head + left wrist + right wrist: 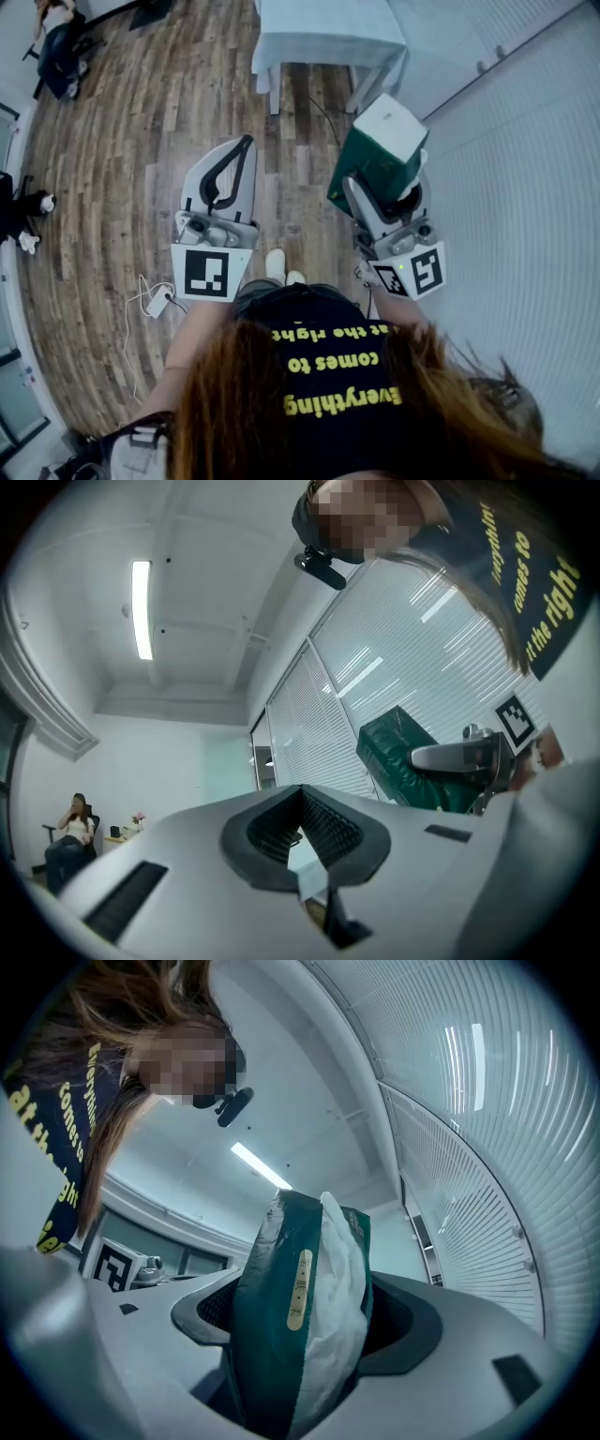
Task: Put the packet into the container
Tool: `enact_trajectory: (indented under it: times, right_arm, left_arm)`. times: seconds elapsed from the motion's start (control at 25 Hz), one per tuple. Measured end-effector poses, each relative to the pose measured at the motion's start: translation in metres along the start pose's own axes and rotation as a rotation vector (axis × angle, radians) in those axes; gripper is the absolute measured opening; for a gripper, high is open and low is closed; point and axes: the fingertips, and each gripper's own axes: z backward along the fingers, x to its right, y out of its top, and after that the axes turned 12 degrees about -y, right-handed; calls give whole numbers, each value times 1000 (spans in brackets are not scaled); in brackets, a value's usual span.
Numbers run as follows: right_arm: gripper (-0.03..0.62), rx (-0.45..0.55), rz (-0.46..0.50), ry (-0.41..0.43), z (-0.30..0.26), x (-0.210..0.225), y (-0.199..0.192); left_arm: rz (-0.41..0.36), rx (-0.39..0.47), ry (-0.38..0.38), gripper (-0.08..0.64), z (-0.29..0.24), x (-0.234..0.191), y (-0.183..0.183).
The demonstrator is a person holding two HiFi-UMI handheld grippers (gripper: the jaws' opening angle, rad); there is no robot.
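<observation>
The packet [380, 150] is dark green with a white end and stands up between the jaws of my right gripper [385, 195], which is shut on it. In the right gripper view the packet [300, 1307] fills the middle, squeezed by both pads. My left gripper [247, 142] is held beside it at the left, pointing the same way, jaws shut with nothing between them. The left gripper view looks along its meeting pads [281, 829] and shows the packet [398, 759] off to the right. No container shows in any view.
A table with a white cloth [328, 37] stands ahead over the wooden floor [122, 169]. White slatted blinds [525, 141] run along the right. A cable with a white adapter [157, 302] lies on the floor at the left. A person sits far off [70, 827].
</observation>
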Motion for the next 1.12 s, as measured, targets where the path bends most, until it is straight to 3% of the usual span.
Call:
enact_trajectory:
  times: [0.28,0.4,0.84,1.12]
  right_arm:
    - [362,-20,9,-7,-30,-3,-16]
    - [362,-33,8,-17,-39,-3,-24]
    - [362,-25,22,-38,-58,6,-28]
    - [362,-20,18,-44,-67,1,-30]
  left_arm:
    - [3,-16,-13,-2,-11,-30,-11]
    - [37,-4,-17,-2,-18,-42,-14]
    - [52,15,-36,-2,-34,-55,-23]
    - [70,-16,-15,-2,-30,-67,-30]
